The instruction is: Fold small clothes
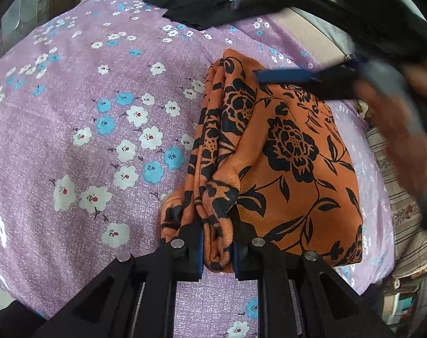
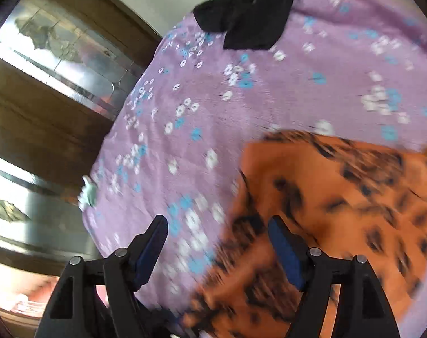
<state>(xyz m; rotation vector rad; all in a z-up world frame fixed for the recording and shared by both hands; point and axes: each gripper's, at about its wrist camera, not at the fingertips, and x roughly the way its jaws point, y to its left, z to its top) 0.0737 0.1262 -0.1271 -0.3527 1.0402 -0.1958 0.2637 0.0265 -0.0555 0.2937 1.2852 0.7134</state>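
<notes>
An orange cloth with black flowers (image 1: 284,163) lies folded on the purple flowered bedsheet (image 1: 86,112). My left gripper (image 1: 217,250) is shut on the cloth's bunched near edge. My right gripper (image 2: 217,248) is open and empty, hovering over the near left edge of the cloth (image 2: 340,211); that view is blurred. In the left wrist view the right gripper (image 1: 286,76) shows above the cloth's far edge. A black garment (image 1: 196,2) lies crumpled at the far side of the bed, also in the right wrist view (image 2: 247,11).
The bed's edge runs along the left of the right wrist view, with a wooden cabinet with mirrored panels (image 2: 58,64) beyond it. A striped cloth (image 1: 402,197) lies at the right of the bed.
</notes>
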